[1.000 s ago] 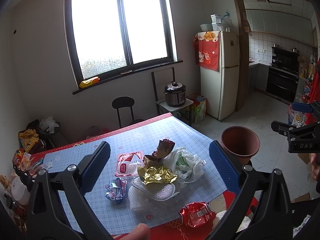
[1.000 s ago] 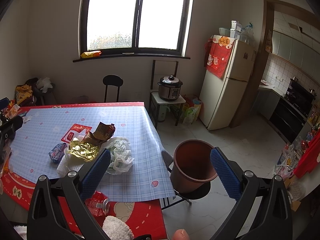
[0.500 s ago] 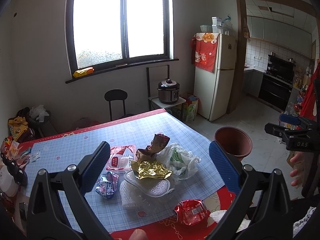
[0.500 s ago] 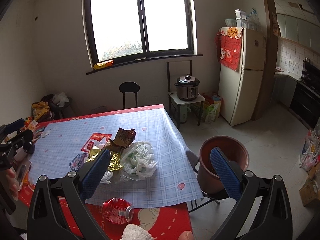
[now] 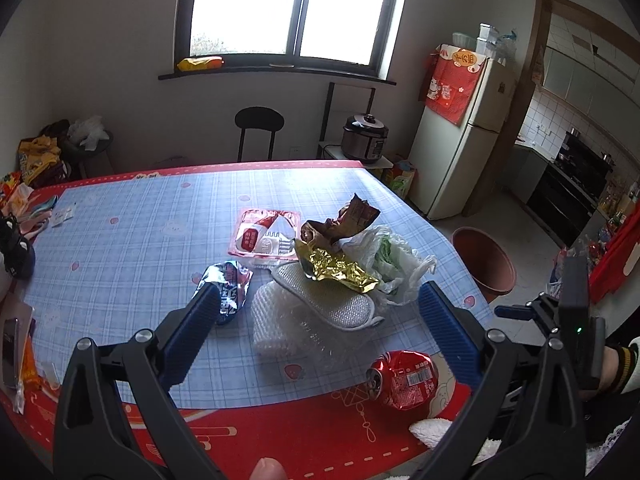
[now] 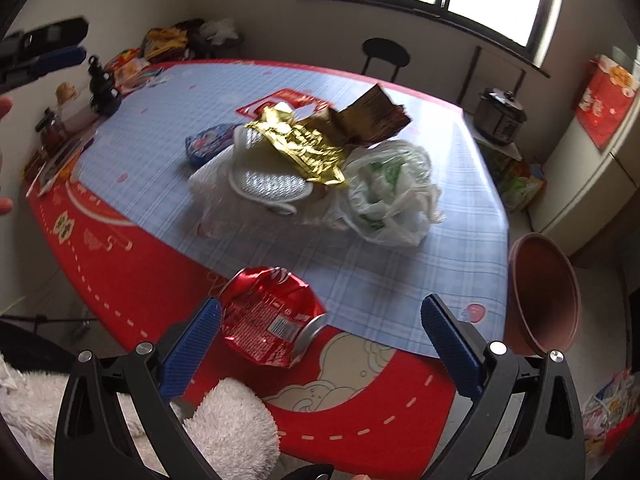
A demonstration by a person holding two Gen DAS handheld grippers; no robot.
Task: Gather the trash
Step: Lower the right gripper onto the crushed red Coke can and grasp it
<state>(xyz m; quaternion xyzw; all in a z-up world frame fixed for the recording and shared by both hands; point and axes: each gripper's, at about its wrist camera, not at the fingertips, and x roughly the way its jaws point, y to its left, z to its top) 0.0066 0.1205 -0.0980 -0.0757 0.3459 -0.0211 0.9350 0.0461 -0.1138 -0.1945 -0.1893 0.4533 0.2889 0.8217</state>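
Now the brown bin (image 6: 544,292) waits on the floor beside the table (image 6: 400,264), and the crushed red can (image 6: 268,320) lies near the table's edge. I should centre my right gripper (image 6: 320,344) over the can before closing; both it and my left gripper (image 5: 316,332) are spread wide and hold nothing.

Both grippers have come down toward the near edge of the table (image 6: 120,272) and closer to the trash pile. The right gripper (image 6: 320,344) has swung left and dropped, so the crushed red can (image 6: 268,320) on the red border now lies between its wide-apart fingers, untouched. The left gripper (image 5: 316,328) now hangs spread over the white mesh pad (image 5: 328,300), beside the blue wrapper (image 5: 228,286)
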